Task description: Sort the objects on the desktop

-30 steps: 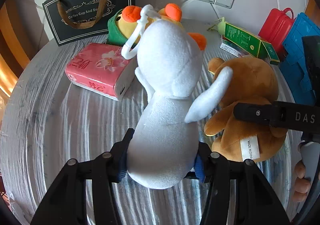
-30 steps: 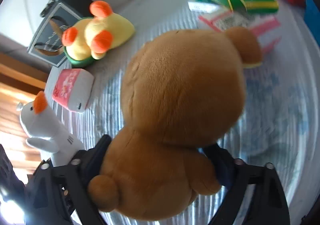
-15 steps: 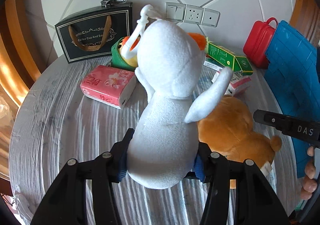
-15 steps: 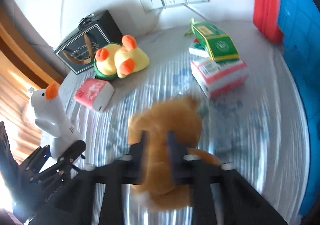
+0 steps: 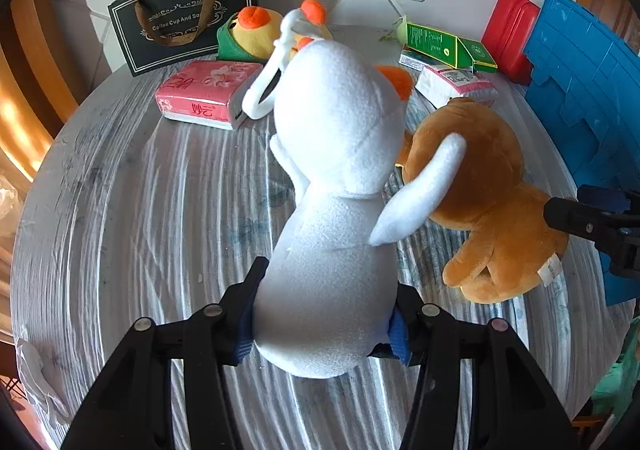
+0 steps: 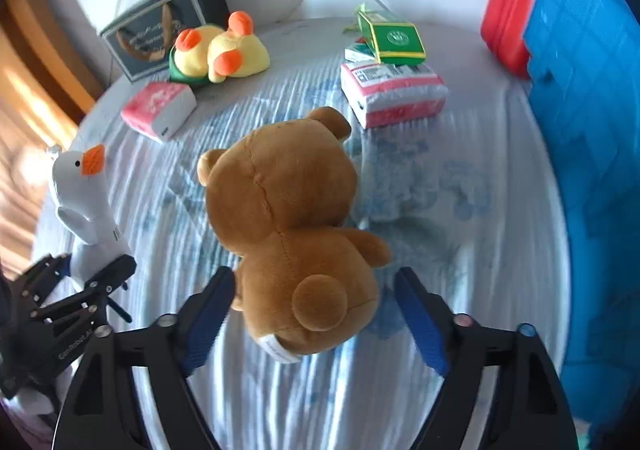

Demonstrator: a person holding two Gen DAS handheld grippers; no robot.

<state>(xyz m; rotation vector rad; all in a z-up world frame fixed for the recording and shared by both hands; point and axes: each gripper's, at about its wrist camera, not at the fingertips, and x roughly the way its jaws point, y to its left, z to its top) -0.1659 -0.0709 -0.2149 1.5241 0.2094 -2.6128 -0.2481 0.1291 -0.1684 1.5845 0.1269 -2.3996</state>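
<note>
Two plush toys concern me. My left hand-held gripper [image 5: 324, 324] clamps the white goose [image 5: 332, 185] above the surface [image 5: 140, 209] centre; my right hand-held gripper [image 6: 314, 314], jaws just spread, straddles the released brown bear [image 6: 288, 217] lying mid-surface.

Both views are bright with daylight; warm glare burns out the left edge, beyond the left tongs [image 5: 324, 324]. The left view is sharp. The right view is smeared by motion blur, worst at the blue panel [image 6: 580, 129] right of the right tongs [image 6: 314, 314]. Fisheye bends the edges and darkens the corners.
</note>
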